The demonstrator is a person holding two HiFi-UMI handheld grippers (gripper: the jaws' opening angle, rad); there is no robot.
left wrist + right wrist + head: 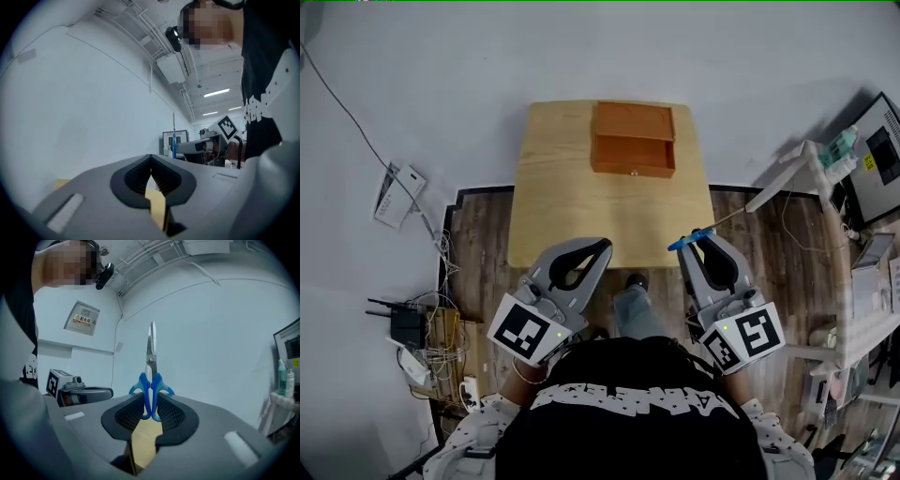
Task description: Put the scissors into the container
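Observation:
An orange-brown wooden container with an open top sits at the far end of the light wooden table. My right gripper hovers at the table's near right corner, shut on the scissors by their blue handles. In the right gripper view the scissors stand upright between the pads, closed blades pointing away from the gripper. My left gripper hangs over the table's near edge. In its own view the left gripper is shut with nothing in it.
A router and tangled cables lie on the floor at the left. A white stand, a monitor and shelves crowd the right side. The person's leg and shoe are below the table's near edge.

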